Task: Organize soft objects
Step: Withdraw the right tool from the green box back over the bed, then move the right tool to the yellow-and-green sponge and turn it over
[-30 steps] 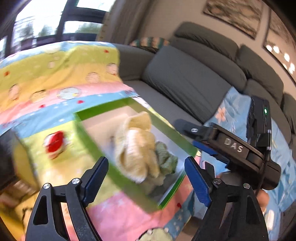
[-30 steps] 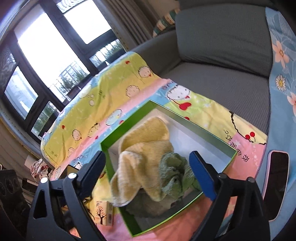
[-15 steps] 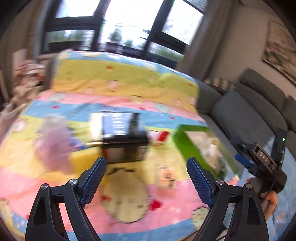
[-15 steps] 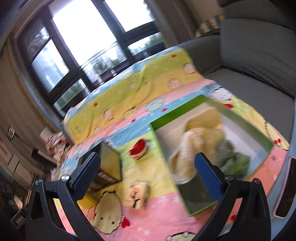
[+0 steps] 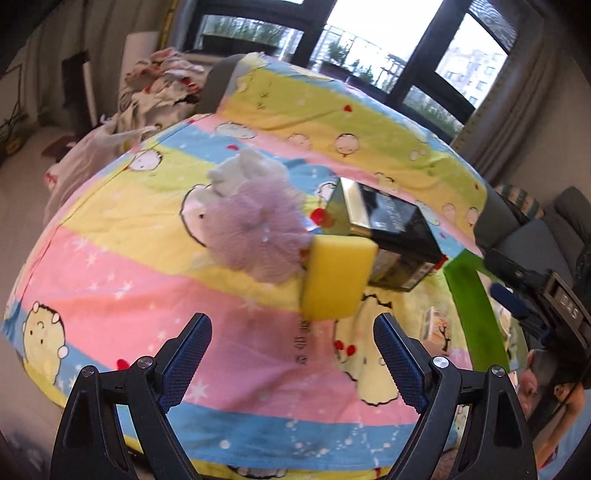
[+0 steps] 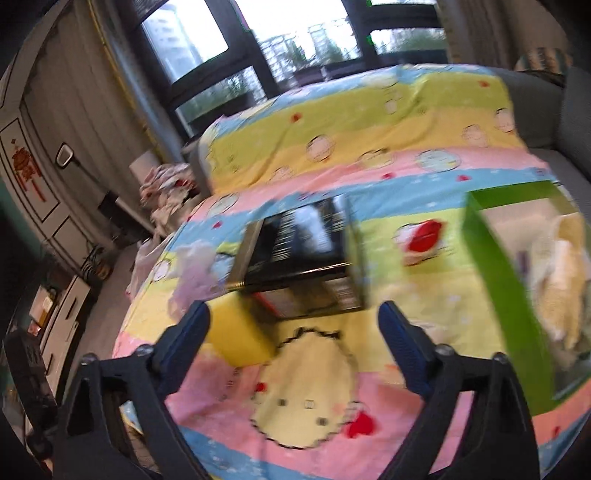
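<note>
Both claws off the box; yellow sponge point(image 5: 338, 277) (long axis upright-tilted) ahead.

Bare blanket point(image 5: 236, 350) lies open before my left gripper point(image 5: 291, 354). Past it the yellow sponge point(image 5: 338, 277) blocks the way; purple mesh puff point(image 5: 258, 236) crowds the sponge's left, black box point(image 5: 391, 243) its right.

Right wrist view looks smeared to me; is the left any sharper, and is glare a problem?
Right wrist view: motion blur smears the black box and green bin. Left wrist view: sharper, the yellow sponge and purple mesh puff read clearly; bright windows blow out, fisheye bends the edges.
</note>
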A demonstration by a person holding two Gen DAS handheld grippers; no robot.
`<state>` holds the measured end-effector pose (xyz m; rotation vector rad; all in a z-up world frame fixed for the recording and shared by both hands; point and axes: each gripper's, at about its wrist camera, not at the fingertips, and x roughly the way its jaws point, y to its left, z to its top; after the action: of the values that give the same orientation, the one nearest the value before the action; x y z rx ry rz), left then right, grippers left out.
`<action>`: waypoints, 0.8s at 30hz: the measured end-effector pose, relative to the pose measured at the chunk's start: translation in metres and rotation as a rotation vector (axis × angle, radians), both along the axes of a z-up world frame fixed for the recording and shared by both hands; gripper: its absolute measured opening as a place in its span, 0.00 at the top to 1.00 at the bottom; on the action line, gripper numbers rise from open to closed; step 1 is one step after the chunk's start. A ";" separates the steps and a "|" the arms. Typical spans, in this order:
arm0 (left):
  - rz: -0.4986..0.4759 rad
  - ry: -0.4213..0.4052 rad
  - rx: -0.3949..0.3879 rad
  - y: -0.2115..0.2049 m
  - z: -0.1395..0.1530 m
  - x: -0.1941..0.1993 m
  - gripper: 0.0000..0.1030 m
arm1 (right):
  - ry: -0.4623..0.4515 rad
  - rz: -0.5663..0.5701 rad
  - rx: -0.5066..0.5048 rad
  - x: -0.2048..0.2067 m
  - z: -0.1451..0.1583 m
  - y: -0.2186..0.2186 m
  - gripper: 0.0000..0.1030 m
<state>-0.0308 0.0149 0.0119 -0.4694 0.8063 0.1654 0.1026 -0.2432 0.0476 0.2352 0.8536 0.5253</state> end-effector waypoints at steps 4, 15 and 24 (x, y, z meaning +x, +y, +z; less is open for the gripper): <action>0.044 0.009 -0.010 0.015 -0.005 -0.003 0.13 | -0.002 0.071 -0.035 0.005 -0.002 0.047 0.54; 0.073 0.032 -0.038 0.038 -0.012 -0.007 0.13 | 0.065 0.247 -0.182 0.036 -0.031 0.157 0.67; 0.067 0.027 -0.071 0.043 -0.012 -0.011 0.13 | 0.067 0.263 -0.207 0.002 -0.036 0.127 0.67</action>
<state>-0.0419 0.0581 0.0001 -0.5629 0.8255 0.2063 0.1045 -0.1159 0.0112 -0.0506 1.0037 0.6714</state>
